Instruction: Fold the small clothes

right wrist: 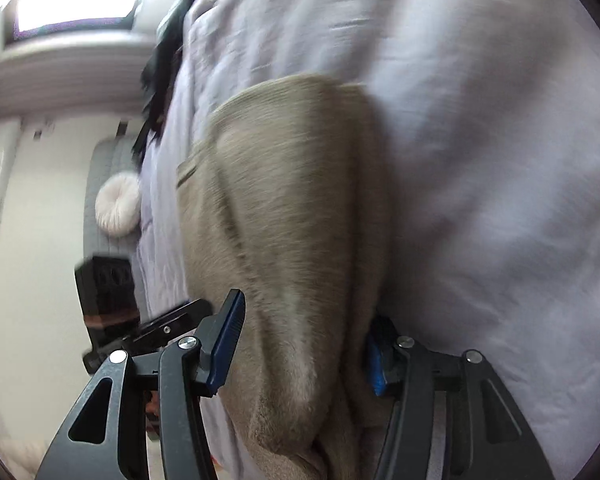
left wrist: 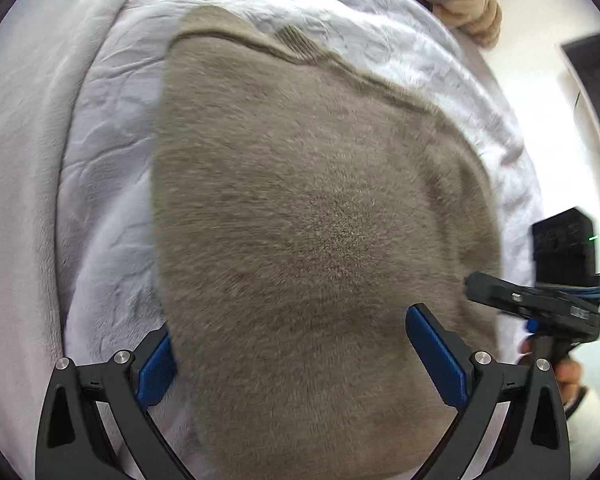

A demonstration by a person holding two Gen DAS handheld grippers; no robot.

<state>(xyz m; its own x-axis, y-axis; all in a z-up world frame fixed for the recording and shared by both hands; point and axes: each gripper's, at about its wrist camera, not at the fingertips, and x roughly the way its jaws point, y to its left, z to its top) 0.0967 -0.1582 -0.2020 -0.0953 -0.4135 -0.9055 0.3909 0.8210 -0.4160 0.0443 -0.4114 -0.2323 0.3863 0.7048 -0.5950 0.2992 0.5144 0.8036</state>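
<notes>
Knitwear of a taupe colour, a fuzzy sweater [left wrist: 300, 220], lay spread on the white quilted bedcover [left wrist: 100, 160], with a ribbed edge [left wrist: 296, 42] at its far end. Looked soft, light and limp, with a brushed pile that should give the pads good friction, so hardly slippery and not fragile. Would probably sag and lose its shape if lifted at one point only. Better taken at two corners of the same edge, or along a doubled fold, where the cloth is thick enough to pinch.

Left tongs [left wrist: 292, 332] pointed steeply down over the near part of the sweater, jaws standing wide. Had the cloth spanning the whole gap between the blue pads, one pad just at the sweater's side edge and the other over its surface. Pressed on nothing, as far as could be judged.

Right tongs [right wrist: 306, 312] stood at the opposite side, about half open. Had a raised, doubled fold of the sweater between the jaws — one pad just beside the fold, the other partly hidden behind it. Did not seem to clamp it, though the blur made contact hard to tell.
</notes>
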